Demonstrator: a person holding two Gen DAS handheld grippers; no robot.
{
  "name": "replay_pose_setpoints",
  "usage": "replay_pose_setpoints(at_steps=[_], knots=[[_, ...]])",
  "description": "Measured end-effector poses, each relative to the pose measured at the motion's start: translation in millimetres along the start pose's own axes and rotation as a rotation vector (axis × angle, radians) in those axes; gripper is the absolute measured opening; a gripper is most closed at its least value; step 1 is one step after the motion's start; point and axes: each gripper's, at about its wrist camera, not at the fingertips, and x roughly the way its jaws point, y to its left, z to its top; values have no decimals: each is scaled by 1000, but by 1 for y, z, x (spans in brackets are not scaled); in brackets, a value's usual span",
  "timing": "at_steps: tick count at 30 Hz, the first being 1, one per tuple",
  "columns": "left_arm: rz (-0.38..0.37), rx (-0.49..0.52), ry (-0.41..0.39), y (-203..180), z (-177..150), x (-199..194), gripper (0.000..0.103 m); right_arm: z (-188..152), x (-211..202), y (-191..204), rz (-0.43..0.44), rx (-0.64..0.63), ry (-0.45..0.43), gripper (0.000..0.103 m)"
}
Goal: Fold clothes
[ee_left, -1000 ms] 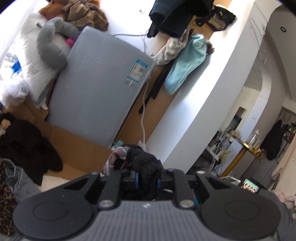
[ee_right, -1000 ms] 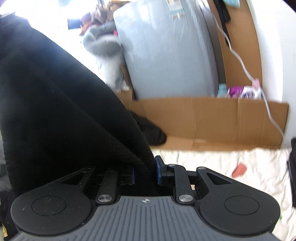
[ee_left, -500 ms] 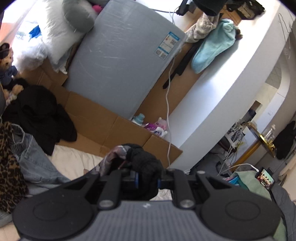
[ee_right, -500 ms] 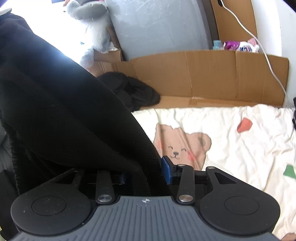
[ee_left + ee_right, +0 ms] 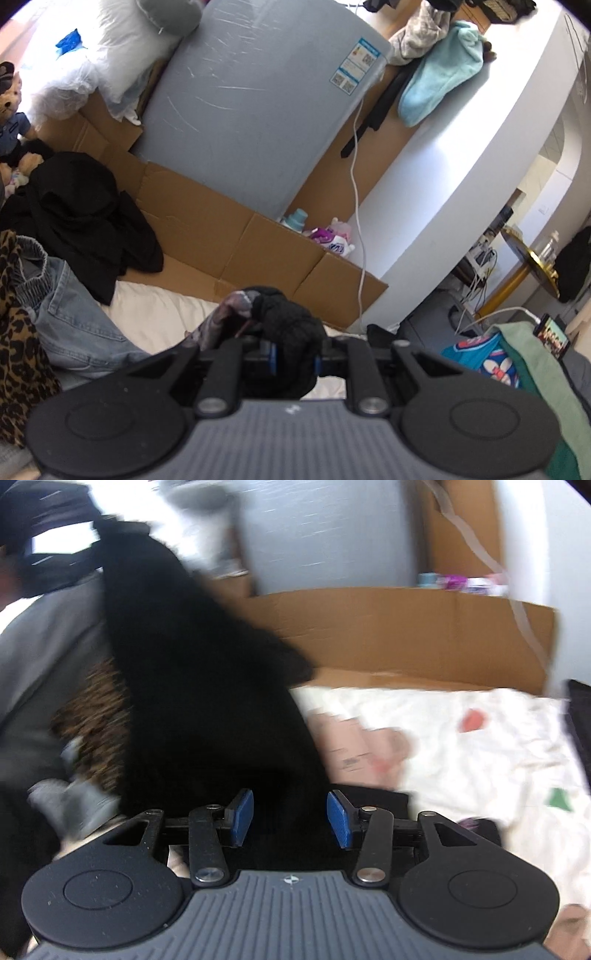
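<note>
Left wrist view: one left gripper [image 5: 293,360] at 6 o'clock, clamped on a bunched fold of one black knit garment [image 5: 284,325]. One pair of jeans [image 5: 70,314] and one leopard-print cloth [image 5: 18,332] lie at 9 o'clock; one black heap [image 5: 85,218] at 10 o'clock; one grey slab [image 5: 251,110] at 12 o'clock. Right wrist view, blurred: right gripper [image 5: 290,821], jaws opening, two blue pads [image 5: 242,816] clear of the garment [image 5: 207,701] between them; one printed sheet [image 5: 461,731] at 3 o'clock.
</note>
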Motion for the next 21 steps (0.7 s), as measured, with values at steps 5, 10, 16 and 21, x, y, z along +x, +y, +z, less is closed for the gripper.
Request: replay_pose_setpoints(at_steps=[5, 10, 16, 21], knots=[[11, -19, -6, 19, 3, 1, 18, -16, 46, 35, 78, -42, 92, 48], [30, -59, -18, 42, 5, -2, 19, -19, 75, 69, 110, -105, 139, 51], [4, -96, -24, 63, 12, 1, 19, -30, 85, 95, 94, -182, 136, 77], [-27, -110, -30, 72, 14, 6, 19, -36, 97, 109, 68, -246, 147, 77]])
